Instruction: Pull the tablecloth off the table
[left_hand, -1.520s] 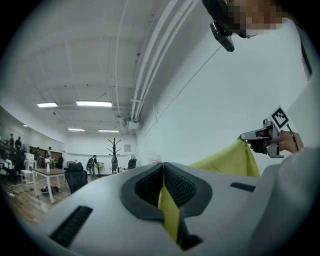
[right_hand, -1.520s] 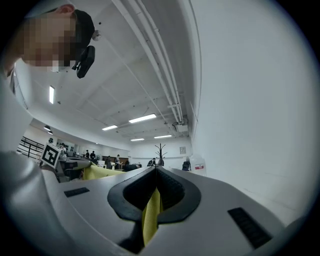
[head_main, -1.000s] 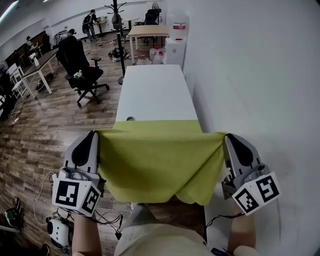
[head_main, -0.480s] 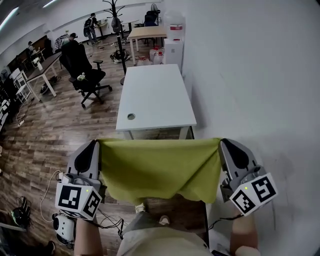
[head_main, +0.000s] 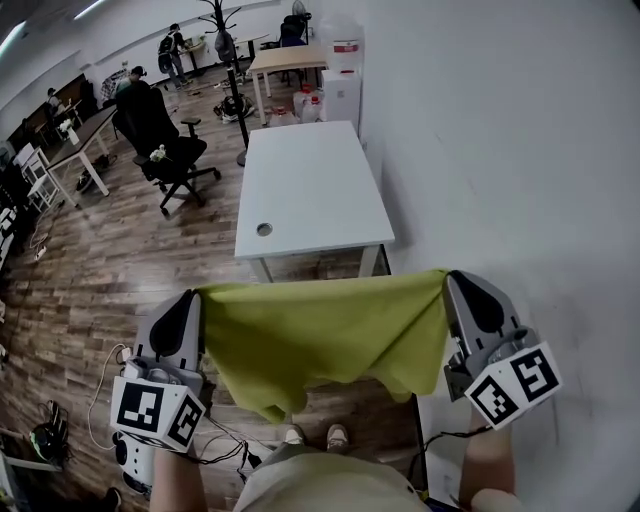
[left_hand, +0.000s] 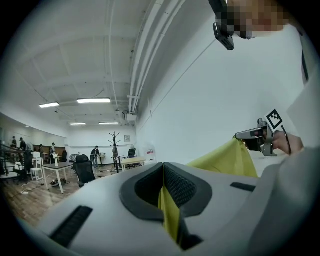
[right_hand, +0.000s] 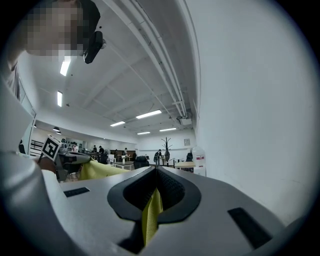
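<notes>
The left gripper (head_main: 193, 300) and the right gripper (head_main: 452, 280) each hold their fingers (left_hand: 186, 189) pressed fully together on one upper corner of the yellow-green tablecloth (head_main: 320, 335), and in both gripper views a thin fold of the cloth is pinched between the dark ribbed pads. The tablecloth is stretched in the air between the two grippers, its top edge almost straight and its lower edge hanging loose and uneven above the wooden floor (head_main: 100, 270) and the person's shoes (head_main: 338, 436). It is completely off the white tabletop (head_main: 310, 185), which stands further ahead along the wall (head_main: 500, 150), apart from the cloth.
</notes>
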